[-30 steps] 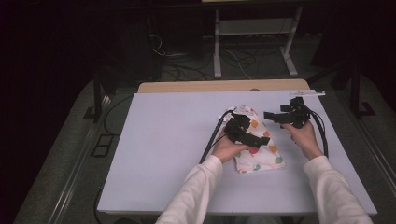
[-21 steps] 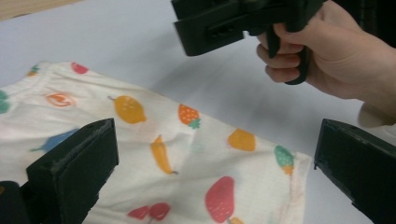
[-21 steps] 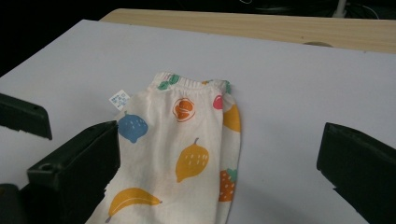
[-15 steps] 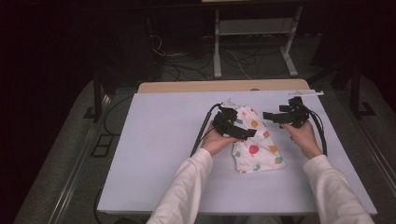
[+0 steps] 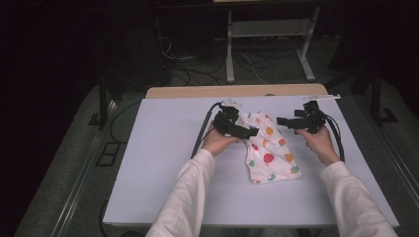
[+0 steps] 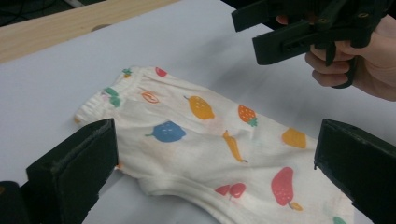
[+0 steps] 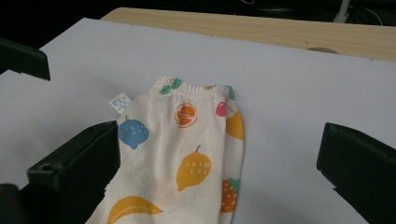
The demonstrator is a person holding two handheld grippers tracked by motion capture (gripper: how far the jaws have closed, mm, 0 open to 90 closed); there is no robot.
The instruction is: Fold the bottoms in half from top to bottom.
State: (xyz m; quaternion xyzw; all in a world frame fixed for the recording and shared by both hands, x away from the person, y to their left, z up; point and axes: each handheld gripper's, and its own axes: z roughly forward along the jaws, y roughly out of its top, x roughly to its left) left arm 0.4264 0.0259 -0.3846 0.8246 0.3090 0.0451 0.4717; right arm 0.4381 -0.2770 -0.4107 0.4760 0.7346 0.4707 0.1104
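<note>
1. A small cream cotton garment printed with coloured fruit [image 5: 269,148] lies folded flat on the pale lilac tabletop [image 5: 163,163], right of centre.
2. The left claw [image 5: 244,131] hovers at the garment's upper left edge, jaws spread wide and empty.
3. The right claw [image 5: 285,121] hangs just beside the garment's upper right, jaws likewise apart, gripping nothing.
4. A white label [image 7: 120,102] juts from the elastic waistband [image 7: 196,87].

Fruit-print white garment [image 5: 269,150] — folded (waistband far) — flat on table.
</note>
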